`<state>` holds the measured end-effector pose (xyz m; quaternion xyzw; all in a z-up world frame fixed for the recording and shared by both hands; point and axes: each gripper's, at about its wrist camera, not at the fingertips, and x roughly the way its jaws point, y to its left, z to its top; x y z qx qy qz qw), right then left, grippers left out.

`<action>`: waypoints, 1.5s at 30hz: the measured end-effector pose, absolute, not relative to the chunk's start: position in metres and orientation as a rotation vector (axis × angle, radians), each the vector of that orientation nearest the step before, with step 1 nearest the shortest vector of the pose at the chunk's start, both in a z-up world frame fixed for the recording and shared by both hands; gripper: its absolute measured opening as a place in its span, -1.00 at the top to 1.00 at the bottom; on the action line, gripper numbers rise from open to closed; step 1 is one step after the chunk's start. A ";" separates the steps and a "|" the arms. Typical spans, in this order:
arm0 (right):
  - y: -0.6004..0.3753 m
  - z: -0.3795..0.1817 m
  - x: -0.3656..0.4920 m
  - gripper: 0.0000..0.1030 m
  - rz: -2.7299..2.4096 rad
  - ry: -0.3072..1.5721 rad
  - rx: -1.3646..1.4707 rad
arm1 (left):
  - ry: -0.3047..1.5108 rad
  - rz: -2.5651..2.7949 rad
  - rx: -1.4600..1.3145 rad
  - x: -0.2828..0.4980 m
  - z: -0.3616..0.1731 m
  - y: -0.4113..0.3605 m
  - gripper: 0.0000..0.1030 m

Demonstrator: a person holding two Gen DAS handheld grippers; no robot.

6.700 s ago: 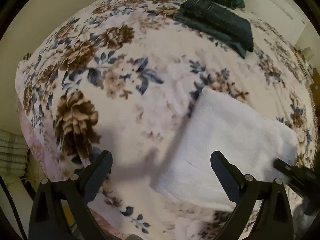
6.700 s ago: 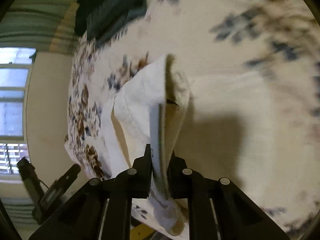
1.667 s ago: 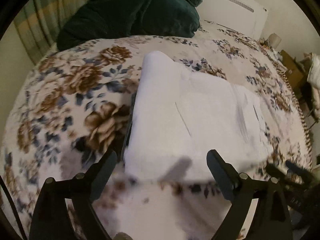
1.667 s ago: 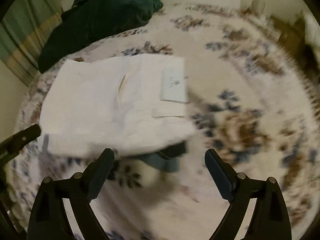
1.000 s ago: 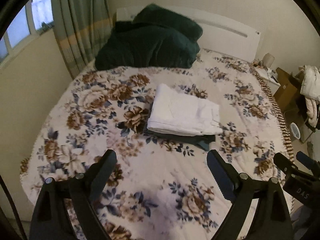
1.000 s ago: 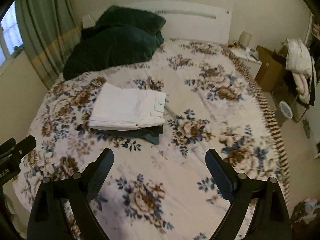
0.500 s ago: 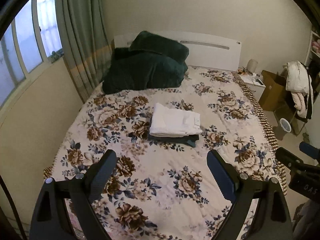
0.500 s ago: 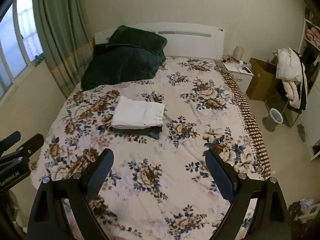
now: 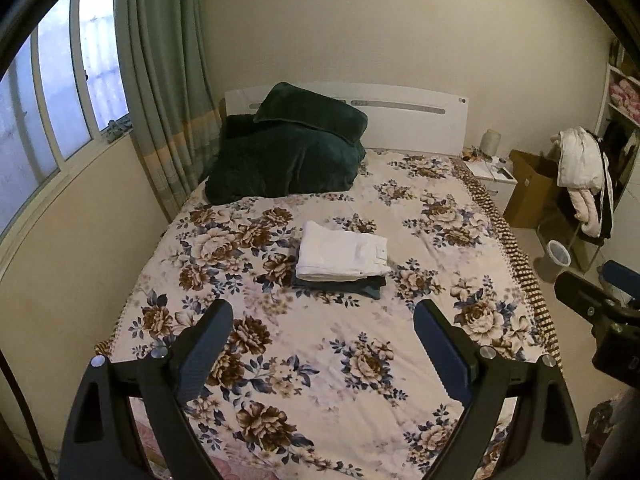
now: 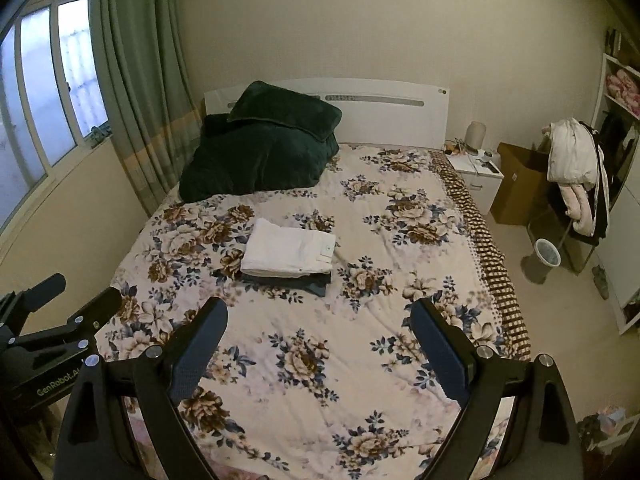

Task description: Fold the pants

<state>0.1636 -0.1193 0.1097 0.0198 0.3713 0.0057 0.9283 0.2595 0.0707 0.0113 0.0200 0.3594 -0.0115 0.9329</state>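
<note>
Both grippers pulled back higher, left gripper [image 9: 323, 318] and right gripper [image 10: 319, 316] spread empty, folded white pants [image 9: 343, 255] on floral bed [image 9: 320, 360]

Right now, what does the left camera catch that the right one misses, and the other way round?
Only the left view shows the right gripper at its right edge. Only the right view shows the left gripper at its left edge, and shoes on the floor. Both show the white pants folded on top of dark pants on the flowered bed, both pairs of jaws open and empty.
</note>
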 end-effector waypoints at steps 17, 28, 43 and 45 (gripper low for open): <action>-0.112 0.075 0.246 -0.95 -0.042 0.730 0.029 | 0.690 0.050 0.019 0.312 -0.006 0.081 -1.00; -0.115 0.033 0.290 -0.95 -0.079 0.773 0.013 | 0.729 0.081 0.029 0.338 -0.034 0.083 -1.00; -0.113 0.018 0.292 -0.96 -0.064 0.781 0.010 | 0.723 0.063 0.012 0.339 -0.037 0.086 -1.00; -0.113 0.018 0.291 -0.96 -0.064 0.782 0.012 | 0.720 0.063 0.017 0.339 -0.036 0.086 -1.00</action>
